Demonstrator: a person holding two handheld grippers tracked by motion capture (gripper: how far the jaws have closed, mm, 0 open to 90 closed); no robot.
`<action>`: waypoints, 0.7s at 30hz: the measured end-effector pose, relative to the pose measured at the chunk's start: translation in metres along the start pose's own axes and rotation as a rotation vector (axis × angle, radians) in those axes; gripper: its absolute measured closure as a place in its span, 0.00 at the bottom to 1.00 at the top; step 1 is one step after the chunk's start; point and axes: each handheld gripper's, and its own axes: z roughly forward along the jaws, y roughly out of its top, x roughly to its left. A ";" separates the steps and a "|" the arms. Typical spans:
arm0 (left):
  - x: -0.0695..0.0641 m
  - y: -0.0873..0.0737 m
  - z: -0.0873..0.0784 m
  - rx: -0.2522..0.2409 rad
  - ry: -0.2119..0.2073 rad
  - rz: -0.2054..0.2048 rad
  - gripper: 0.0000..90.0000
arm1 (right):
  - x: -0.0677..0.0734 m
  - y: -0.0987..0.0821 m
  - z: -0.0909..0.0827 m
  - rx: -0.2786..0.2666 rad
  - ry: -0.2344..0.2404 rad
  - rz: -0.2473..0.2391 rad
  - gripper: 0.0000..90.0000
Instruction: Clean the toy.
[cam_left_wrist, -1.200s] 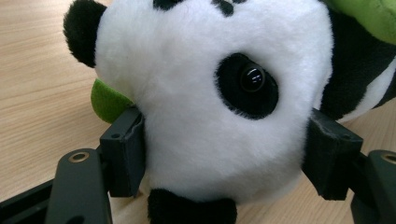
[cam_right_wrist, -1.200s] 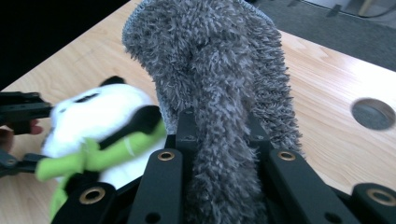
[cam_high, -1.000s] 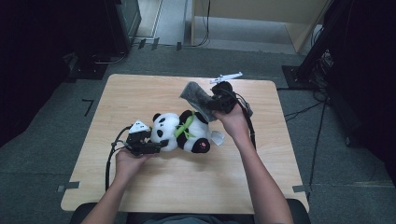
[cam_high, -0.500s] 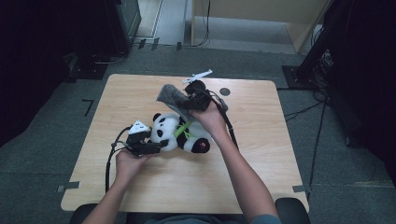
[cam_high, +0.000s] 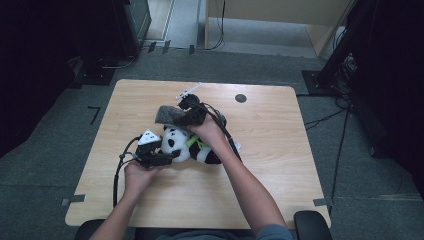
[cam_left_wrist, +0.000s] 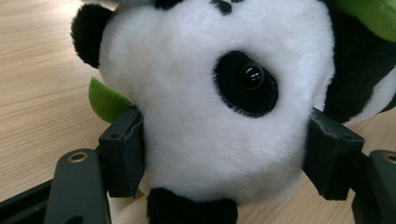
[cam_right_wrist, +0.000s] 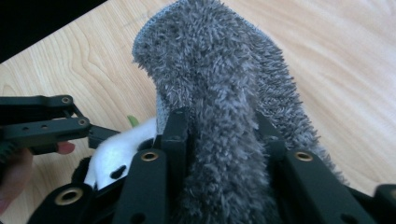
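Panda plush (cam_left_wrist: 210, 107) cut off at twelve and three o'clock in the left gripper view, its body hidden under the right hand (cam_high: 210, 131) in the high view, grey fuzzy cloth (cam_right_wrist: 224, 116) running off at six o'clock between the jaws.

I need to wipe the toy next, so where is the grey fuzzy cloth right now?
The grey cloth sits between the right gripper's jaws, above the panda's head near the table's middle in the high view; the left gripper clamps the head.
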 end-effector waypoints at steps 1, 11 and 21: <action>0.000 0.000 0.000 0.000 0.000 0.000 0.29 | 0.000 0.000 0.000 0.000 0.000 0.000 0.74; -0.001 0.002 0.001 0.006 0.013 -0.023 0.38 | -0.017 -0.008 -0.010 0.054 -0.072 0.056 0.82; 0.000 0.002 0.001 0.013 0.007 -0.022 0.39 | -0.045 -0.019 -0.041 0.068 -0.154 0.081 0.83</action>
